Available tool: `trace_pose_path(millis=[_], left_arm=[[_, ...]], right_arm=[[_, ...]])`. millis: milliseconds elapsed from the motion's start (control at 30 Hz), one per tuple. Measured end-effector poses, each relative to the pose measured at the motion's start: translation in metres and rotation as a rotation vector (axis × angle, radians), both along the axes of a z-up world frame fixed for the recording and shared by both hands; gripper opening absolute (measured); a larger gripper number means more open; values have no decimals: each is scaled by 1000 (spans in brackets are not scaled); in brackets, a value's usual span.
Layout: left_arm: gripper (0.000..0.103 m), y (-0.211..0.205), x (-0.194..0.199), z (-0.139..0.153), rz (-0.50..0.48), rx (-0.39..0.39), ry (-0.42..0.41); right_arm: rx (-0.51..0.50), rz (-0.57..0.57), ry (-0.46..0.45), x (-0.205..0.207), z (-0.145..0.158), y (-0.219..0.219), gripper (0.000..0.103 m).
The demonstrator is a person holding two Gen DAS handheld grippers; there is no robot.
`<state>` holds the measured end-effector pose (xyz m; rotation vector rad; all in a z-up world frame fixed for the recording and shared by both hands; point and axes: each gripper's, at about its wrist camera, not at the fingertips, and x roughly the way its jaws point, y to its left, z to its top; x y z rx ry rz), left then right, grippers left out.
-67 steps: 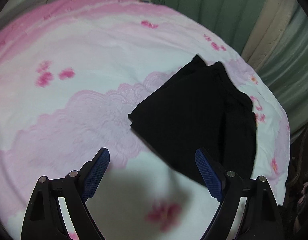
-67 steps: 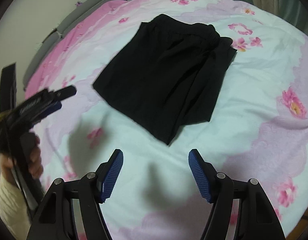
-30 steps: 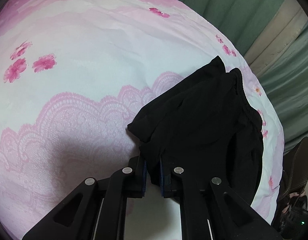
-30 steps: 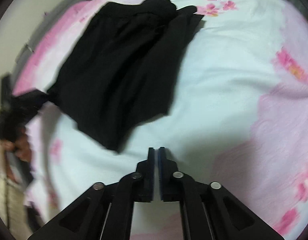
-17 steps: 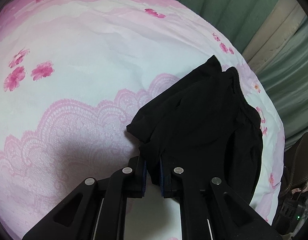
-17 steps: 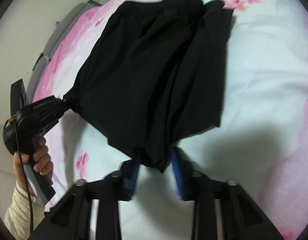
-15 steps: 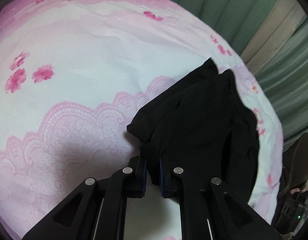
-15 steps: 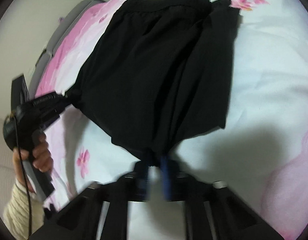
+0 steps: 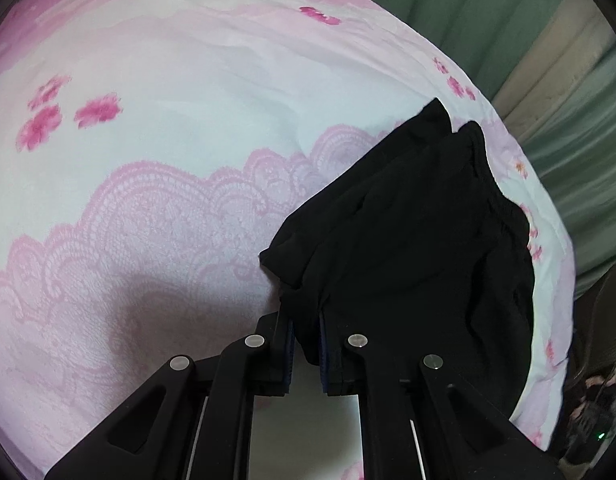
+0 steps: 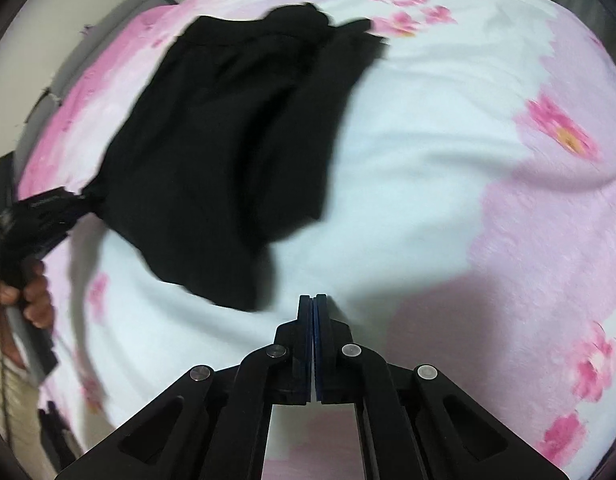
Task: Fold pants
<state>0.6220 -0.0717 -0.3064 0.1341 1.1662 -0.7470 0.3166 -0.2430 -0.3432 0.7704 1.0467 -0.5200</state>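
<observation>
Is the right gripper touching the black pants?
Apart. The right wrist view shows the right gripper shut on nothing, white bedsheet visible between it and the pants.

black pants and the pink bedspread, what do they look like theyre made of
Black pants: thin, soft woven or knit cloth, matte, judging by how they bunch limply between the shut jaws of the left gripper and show no sheen; the exact fibre is unclear. Bedspread: soft printed fabric, likely cotton or a blend, matte, with shallow wrinkles and a flat lace-and-flower print rather than real lace.

Bare bedspread (image 10: 428,184) right of pants (image 10: 228,140)
</observation>
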Motion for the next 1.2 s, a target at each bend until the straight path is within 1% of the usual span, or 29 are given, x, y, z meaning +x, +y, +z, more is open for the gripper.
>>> trace_pose_path(millis=[67, 133, 167, 200, 233, 267, 300, 333, 367, 433, 500, 633, 667, 700, 733, 833, 933, 967, 1000, 1033, 1067, 1100, 1167, 1200], left_arm=[[13, -3, -2, 2, -14, 19, -19], [15, -3, 0, 3, -12, 25, -14], [16, -2, 1, 3, -9, 23, -8], [16, -1, 3, 2, -5, 20, 4], [19, 0, 4, 2, -2, 22, 7], [25, 2, 5, 2, 3, 25, 8], [29, 4, 7, 3, 14, 35, 2], [36, 6, 8, 4, 21, 39, -3], [42, 7, 9, 4, 28, 39, -5], [43, 10, 14, 3, 39, 27, 17], [44, 12, 16, 1, 44, 18, 37], [45, 11, 19, -2, 45, 24, 45], [45, 11, 19, -2, 45, 24, 44], [45, 13, 18, -1, 43, 22, 43], [46, 12, 17, -1, 41, 23, 39], [46, 9, 17, -2, 35, 34, 31], [47, 11, 18, -1, 37, 32, 35], [47, 11, 18, -1, 37, 38, 34], [48, 12, 17, 1, 38, 46, 27], [52, 13, 15, 3, 41, 55, 12], [57, 14, 13, 6, 45, 68, -7], [58, 16, 9, 12, 48, 88, -44], [62, 20, 2, 20, 45, 109, -102], [62, 23, -3, 24, 40, 120, -127]], right_arm=[[13, -17, -3, -7, -1, -3, 1], [20, -16, -13, -8, 4, -4, 1], [24, -19, -34, -8, 8, -4, 2], [27, -19, -57, -7, 14, -3, 8], [25, -17, -75, -9, 19, -4, 21], [12, -15, -104, -5, 27, -4, 28], [2, -9, -124, -1, 31, -4, 36], [-21, 5, -164, 5, 40, -5, 37], [-34, 11, -175, 18, 45, -7, 37], [-64, 30, -195, 33, 51, -12, 37], [-58, 31, -223, 43, 49, -20, 37], [-32, 16, -201, 69, 34, -40, 36], [-26, 12, -193, 74, 28, -37, 33], [-20, 6, -188, 75, 25, -41, 10], [-32, -9, -166, 75, 23, -45, 4], [-55, -49, -118, 64, 17, -49, 4], [-79, -41, -89, 64, 15, -46, 6], [-96, -39, -80, 64, 17, -45, 9], [-114, -44, -68, 61, 21, -42, 21], [-126, -53, -54, 57, 24, -40, 41], [-150, -77, -23, 52, 27, -37, 50], [-161, -92, -9, 48, 28, -38, 56], [-163, -120, -29, 34, 34, -33, 57], [-142, -128, -47, 27, 37, -30, 61]])
